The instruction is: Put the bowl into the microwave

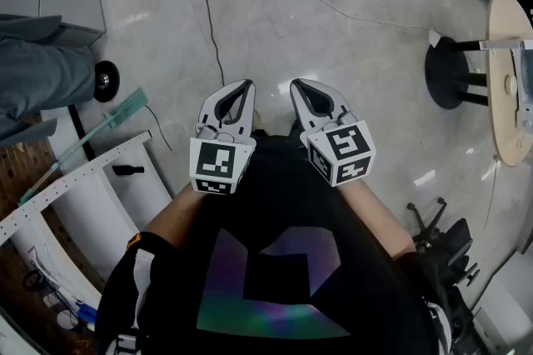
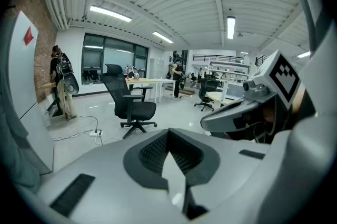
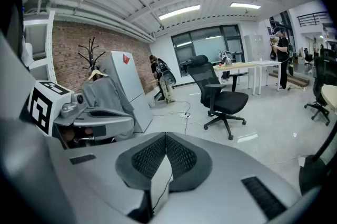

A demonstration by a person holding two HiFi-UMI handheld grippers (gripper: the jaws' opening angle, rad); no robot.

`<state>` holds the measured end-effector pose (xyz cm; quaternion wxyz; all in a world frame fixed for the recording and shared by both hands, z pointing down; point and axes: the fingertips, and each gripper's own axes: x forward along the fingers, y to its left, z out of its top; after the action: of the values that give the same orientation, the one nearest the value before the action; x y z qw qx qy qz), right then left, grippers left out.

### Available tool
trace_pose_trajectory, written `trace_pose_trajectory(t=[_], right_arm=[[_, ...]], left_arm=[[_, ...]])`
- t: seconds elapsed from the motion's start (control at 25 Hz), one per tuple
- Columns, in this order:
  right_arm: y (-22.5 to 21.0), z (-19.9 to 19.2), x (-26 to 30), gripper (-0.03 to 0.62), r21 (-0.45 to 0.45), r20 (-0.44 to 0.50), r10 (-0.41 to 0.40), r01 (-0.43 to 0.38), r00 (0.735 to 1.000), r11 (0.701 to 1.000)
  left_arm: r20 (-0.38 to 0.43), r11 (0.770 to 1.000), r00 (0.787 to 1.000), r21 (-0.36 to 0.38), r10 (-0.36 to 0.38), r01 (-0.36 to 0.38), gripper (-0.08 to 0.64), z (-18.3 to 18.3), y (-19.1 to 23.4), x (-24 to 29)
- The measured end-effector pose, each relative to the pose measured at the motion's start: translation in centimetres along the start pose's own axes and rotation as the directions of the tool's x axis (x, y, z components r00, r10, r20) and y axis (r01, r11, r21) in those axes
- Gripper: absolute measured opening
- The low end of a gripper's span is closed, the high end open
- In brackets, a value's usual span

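No bowl and no microwave shows in any view. In the head view both grippers are held side by side close to the person's chest, above a shiny grey floor and pointing forward. My left gripper [image 1: 243, 85] has its jaws closed together with nothing in them. My right gripper [image 1: 297, 85] is shut and empty too. In the left gripper view the ribbed pads [image 2: 158, 150] meet at the left gripper [image 2: 168, 136], with the right gripper [image 2: 247, 107] alongside. In the right gripper view, the right gripper [image 3: 166, 139] is closed as well, and the left gripper [image 3: 79, 112] is beside it.
A black office chair [image 2: 129, 104] [image 3: 218, 94] stands ahead on the open floor. A cable [image 1: 208, 12] runs across the floor. A round wooden table [image 1: 508, 78] with a black foot [image 1: 450, 74] is at the right. A white perforated rack [image 1: 83, 178] lies at the left. People stand far off.
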<state>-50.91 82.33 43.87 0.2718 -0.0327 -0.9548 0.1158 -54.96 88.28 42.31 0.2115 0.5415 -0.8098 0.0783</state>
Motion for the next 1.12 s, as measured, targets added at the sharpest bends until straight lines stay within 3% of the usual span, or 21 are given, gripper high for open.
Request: trace_pose_trajectory(t=[0.32, 0.64, 1.12], right_arm=[[-4.9, 1.4, -2.1, 0.015, 0.012, 0.02, -0.003, 0.002, 1.0, 1.0], [-10.1, 2.3, -3.6, 0.015, 0.063, 0.06, -0.028, 0.024, 0.998, 0.998], [-17.8, 3.0, -7.1, 0.015, 0.111, 0.091, -0.08, 0.07, 0.993, 0.991]], left_arm=[[0.024, 1.0, 1.0, 0.014, 0.004, -0.004, 0.046, 2.8, -3.1, 3.6], [-0.032, 0.999, 0.999, 0.049, -0.013, 0.015, 0.046, 4.7, -6.0, 7.4], [-0.063, 0.993, 0.994, 0.077, -0.09, 0.094, 0.046, 8.1, -12.2, 13.7]])
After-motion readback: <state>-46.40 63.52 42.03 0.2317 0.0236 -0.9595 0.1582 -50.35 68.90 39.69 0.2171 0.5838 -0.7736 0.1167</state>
